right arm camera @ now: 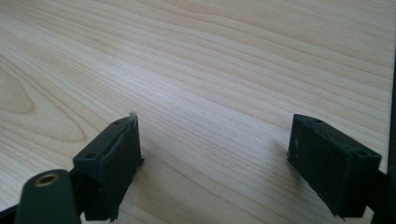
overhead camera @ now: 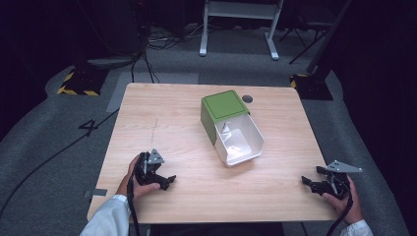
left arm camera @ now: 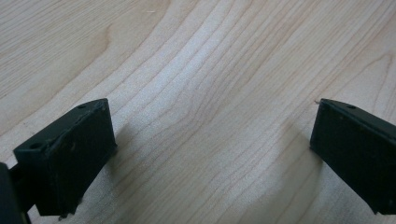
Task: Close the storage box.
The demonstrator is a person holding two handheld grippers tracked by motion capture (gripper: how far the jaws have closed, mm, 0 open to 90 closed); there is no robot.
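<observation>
On the wooden table [overhead camera: 162, 123], the one obstacle is the green box [overhead camera: 223, 110] with its white drawer [overhead camera: 239, 141] pulled out, centre-right of the high view. Bare wood lies open across the left half, the lower centre between the left gripper [overhead camera: 167, 181] and right gripper [overhead camera: 307, 182], and the right edge.

A box [overhead camera: 231, 127] sits on the tabletop [overhead camera: 167, 128] just past centre; left tool [overhead camera: 164, 181] at seven o'clock, right tool [overhead camera: 309, 183] at four.
</observation>
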